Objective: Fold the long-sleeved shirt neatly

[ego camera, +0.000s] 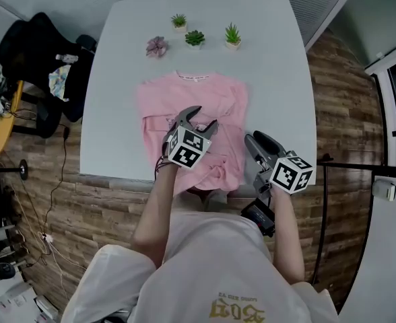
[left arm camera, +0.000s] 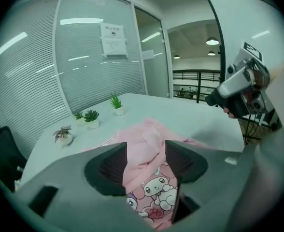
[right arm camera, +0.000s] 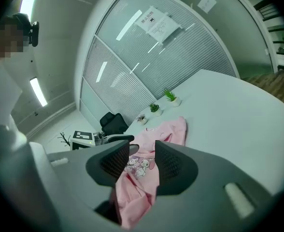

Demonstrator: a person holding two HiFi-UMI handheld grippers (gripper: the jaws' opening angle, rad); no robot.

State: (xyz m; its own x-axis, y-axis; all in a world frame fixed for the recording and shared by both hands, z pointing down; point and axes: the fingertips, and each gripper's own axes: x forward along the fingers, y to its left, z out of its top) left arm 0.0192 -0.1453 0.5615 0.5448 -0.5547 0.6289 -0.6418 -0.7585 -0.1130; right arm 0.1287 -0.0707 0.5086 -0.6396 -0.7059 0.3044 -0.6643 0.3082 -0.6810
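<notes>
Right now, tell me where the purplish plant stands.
In the head view the purplish plant stands toward the table's far end, just left of the dark green plant and just beyond the pink shirt.

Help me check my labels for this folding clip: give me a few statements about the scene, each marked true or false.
1. The shirt is pink. True.
2. The shirt is draped over a black chair. False: it lies on the white table, with its lower edge hanging off the near side.
3. Four small potted plants stand in a row beyond the shirt's collar. True.
4. The left gripper is clamped on a sleeve. False: its jaws stand apart above the shirt and pinch nothing.
</notes>
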